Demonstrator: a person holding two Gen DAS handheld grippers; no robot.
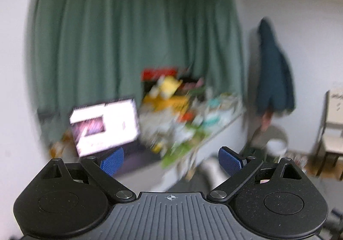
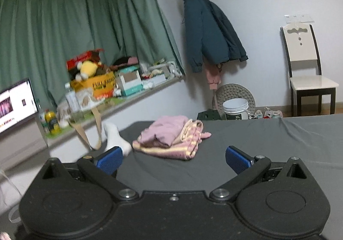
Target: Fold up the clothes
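Note:
A small pile of pink clothes (image 2: pixel 169 137), with a pink-and-yellow striped piece under it, lies on the grey bed sheet (image 2: pixel 268 145). My right gripper (image 2: pixel 174 159) hovers open just in front of the pile, its blue pads (image 2: pixel 110 159) wide apart and holding nothing. In the blurred left wrist view my left gripper (image 1: pixel 171 161) is open too and points up at the green curtain (image 1: pixel 107 46); no clothes show in that view.
A person's foot in a white sock (image 2: pixel 115 135) rests at the bed's left edge. A cluttered windowsill (image 2: pixel 120 89) holds boxes, bottles and a yellow plush toy. A lit screen (image 2: pixel 15 102) stands left. A dark jacket (image 2: pixel 208 25) hangs on the wall; a bucket (image 2: pixel 235 109) and chair (image 2: pixel 306 68) stand beyond the bed.

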